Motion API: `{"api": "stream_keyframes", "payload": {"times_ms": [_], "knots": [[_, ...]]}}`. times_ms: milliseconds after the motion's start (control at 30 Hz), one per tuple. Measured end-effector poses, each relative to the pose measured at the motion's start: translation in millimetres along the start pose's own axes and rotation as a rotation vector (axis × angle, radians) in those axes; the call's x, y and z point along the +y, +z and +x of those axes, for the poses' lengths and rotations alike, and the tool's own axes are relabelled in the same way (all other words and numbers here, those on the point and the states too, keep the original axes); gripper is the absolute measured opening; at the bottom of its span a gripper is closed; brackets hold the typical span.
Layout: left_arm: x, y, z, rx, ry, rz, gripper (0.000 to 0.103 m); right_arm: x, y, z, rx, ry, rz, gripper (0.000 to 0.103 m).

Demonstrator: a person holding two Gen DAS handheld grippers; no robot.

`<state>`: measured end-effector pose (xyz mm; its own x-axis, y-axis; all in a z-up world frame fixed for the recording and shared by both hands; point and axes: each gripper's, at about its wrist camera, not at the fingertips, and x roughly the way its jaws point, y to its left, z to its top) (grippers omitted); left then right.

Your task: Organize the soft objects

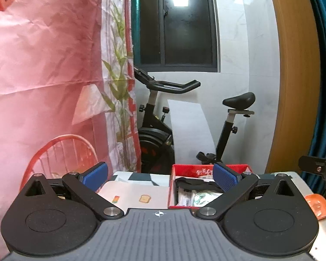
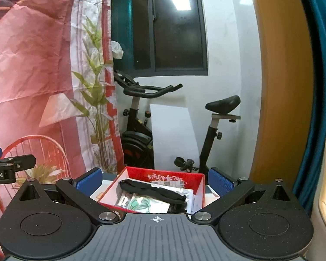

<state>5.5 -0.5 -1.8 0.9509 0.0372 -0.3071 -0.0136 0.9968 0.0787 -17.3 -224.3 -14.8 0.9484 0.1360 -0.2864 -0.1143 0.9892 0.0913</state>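
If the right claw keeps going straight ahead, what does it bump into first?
Probably the red box and the black strap lying in it, straight ahead between the open right claw fingers. Depth is hard to judge.

The left gripper and right gripper both hover with fingers spread wide, gripping nothing.

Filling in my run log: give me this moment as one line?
left gripper: open, empty | right gripper: open, empty | red box: black strap lying on packets | phase: pre-grasp
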Motion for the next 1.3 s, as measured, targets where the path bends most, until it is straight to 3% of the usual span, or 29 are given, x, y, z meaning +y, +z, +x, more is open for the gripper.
{"api": "stream_keyframes", "payload": {"times_ms": [1300], "knots": [[7,-10,-18,0.007,0.037,-0.019,0.103,7,-8,-11,-0.011,-0.04,0.007,0.103]]}}
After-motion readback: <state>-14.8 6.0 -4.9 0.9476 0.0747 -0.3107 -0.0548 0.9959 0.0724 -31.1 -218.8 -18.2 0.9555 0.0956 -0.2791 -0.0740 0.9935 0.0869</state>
